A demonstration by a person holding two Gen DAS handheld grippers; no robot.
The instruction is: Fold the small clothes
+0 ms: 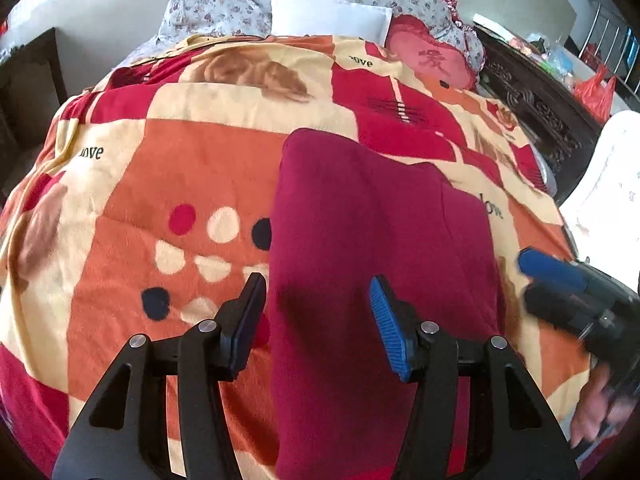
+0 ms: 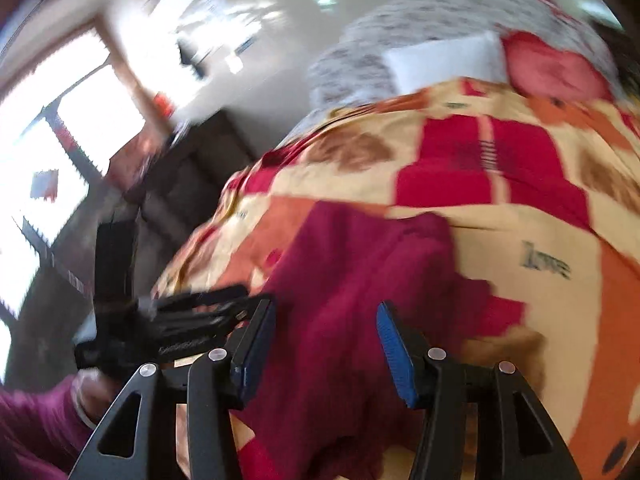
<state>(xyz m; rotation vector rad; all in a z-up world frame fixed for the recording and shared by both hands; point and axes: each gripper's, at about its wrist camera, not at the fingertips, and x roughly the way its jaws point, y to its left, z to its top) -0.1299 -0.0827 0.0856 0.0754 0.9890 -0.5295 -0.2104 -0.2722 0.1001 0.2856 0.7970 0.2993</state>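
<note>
Presently, a dark red garment [image 1: 372, 248] is lying flat on a bed, spread over a patterned bedspread [image 1: 160, 184] of orange, cream and red blocks printed with the word "love". The garment is showing a folded layer along its far right part, and it is running from mid-bed down to the near edge of the left wrist view.

The left tongs [image 1: 318, 292] are hovering over the near part of the garment with the jaws standing moderately apart. No cloth is sitting between the pads; the left finger is hanging over the garment's left edge, the blue-padded right finger over its middle.

The right tongs [image 2: 326, 320] are likewise standing part-open and gripping nothing, hovering above the near end of the garment [image 2: 360, 280]. From the left wrist view they are appearing at the right [image 1: 560, 280], blurred, beside the garment's right edge, with part of a hand [image 1: 596, 412] showing below them.

The right wrist view is heavily blurred. It is showing the left tongs [image 2: 192, 312] as a dark shape at the left, with a purple sleeve [image 2: 36, 432] in the near left corner.

At the far end of the bed, a white pillow [image 1: 332, 16], a floral quilt [image 1: 224, 4] and a red cushion [image 1: 432, 60] are resting. A dark carved bed frame [image 1: 532, 108] is running along the right.
</note>
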